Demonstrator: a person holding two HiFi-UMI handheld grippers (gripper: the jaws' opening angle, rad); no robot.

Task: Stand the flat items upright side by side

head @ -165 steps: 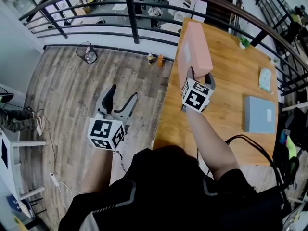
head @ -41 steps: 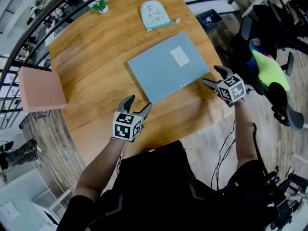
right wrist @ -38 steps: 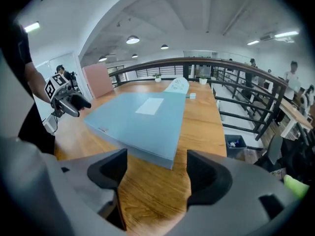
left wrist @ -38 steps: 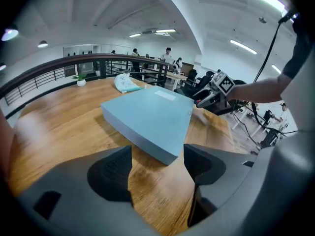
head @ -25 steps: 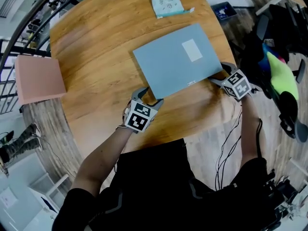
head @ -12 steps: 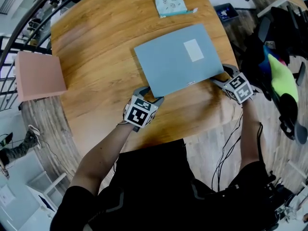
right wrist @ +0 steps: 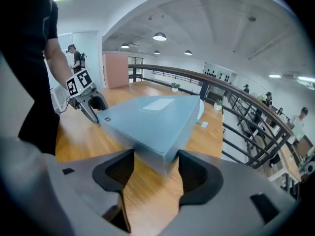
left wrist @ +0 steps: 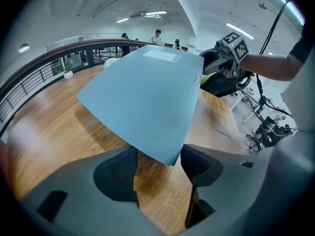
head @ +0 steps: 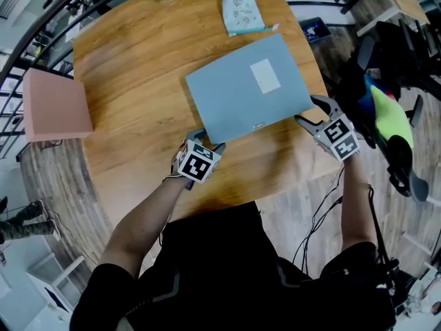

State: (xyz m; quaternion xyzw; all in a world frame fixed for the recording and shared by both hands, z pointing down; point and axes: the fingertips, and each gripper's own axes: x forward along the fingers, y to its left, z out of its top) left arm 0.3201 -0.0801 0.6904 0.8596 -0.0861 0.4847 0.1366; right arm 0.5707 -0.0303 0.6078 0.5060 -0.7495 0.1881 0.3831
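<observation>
Both grippers are on the blue box [head: 244,95], one per near corner. The left gripper [head: 208,141] has the corner closest to me, and the right gripper [head: 308,111] has the one by the right edge of the tabletop [head: 138,67]. Both sets of jaws have just been closing and now pinch the box across its thickness, w/ a corner wedged between the pads in each gripper view. So it's gripped, not loose.

Why two corners? The box is wide & thin, so a single grip would let it swing or twist. Two grips on the same edge give me a line to tip it about. The near edge looks raised off the wood, w/ the far edge seemingly down on the tabletop (can't see underneath, so that's a guess). The box sits a bit right of centre, white label [head: 262,75] facing up.

The pink box [right wrist: 115,70] stands upright at the tabletop's left end, well apart from the blue one. That's the neighbour it has to end up beside. My read: one item is done and this one is at the start of its lift. Next, prob. tip it onto an edge, carry it left and set it beside the pink box w/o bumping it. Risk: corner grips are shallow, so a fast tilt could let it slip.
</observation>
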